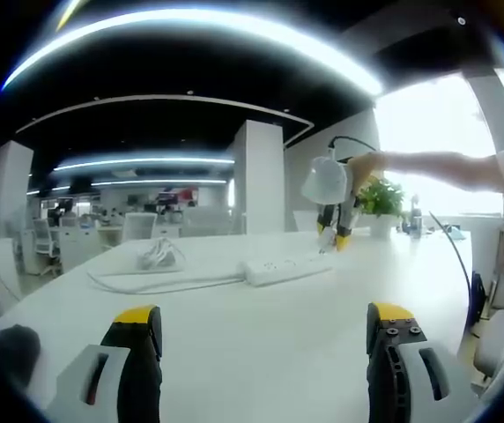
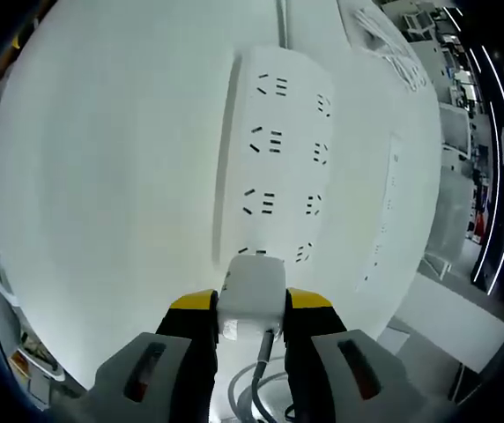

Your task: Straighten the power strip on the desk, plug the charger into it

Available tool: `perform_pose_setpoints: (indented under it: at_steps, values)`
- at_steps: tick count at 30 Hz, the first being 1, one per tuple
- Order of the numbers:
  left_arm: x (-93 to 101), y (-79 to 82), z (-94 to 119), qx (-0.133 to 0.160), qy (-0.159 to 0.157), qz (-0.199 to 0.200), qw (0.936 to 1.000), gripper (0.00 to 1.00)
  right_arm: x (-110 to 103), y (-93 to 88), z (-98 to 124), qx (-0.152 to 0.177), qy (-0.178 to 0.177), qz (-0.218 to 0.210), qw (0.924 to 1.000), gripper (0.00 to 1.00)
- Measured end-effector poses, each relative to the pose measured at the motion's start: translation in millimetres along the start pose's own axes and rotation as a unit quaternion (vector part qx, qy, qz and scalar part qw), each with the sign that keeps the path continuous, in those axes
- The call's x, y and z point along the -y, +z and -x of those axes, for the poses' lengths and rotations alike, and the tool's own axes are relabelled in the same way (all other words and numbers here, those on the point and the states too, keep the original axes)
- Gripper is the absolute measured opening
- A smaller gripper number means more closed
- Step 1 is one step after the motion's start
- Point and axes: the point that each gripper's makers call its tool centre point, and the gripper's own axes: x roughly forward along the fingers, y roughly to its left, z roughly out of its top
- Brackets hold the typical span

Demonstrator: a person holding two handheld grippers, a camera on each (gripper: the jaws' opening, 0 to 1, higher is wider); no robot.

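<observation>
A white power strip [image 2: 274, 159] lies flat on the white desk [image 2: 102, 194], its sockets facing up. My right gripper [image 2: 250, 308] is shut on a white charger [image 2: 252, 295], held just above the strip's near end; the charger's cable trails down between the jaws. In the left gripper view the same strip [image 1: 285, 268] lies mid-desk with its cord [image 1: 164, 284] running left, and the right gripper [image 1: 333, 236] hangs over its right end, held by a person's hand. My left gripper [image 1: 265, 330] is open above the near desk, nothing between its jaws.
A bundle of white cable [image 1: 159, 256] lies on the desk left of the strip. A potted plant [image 1: 381, 204] stands at the far right by the bright window. Office chairs and desks fill the background. A black cable [image 1: 455, 256] hangs off the desk's right edge.
</observation>
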Motion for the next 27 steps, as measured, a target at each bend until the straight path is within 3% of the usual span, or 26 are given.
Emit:
perform_pose_setpoints:
  at_steps: [27]
  values:
    - [-1.5,-2.3,-0.1,0.000,0.001,0.004,1.0000,0.99,1.3,0.6,-6.3,-0.024,0.010,0.007,0.9996,0.27]
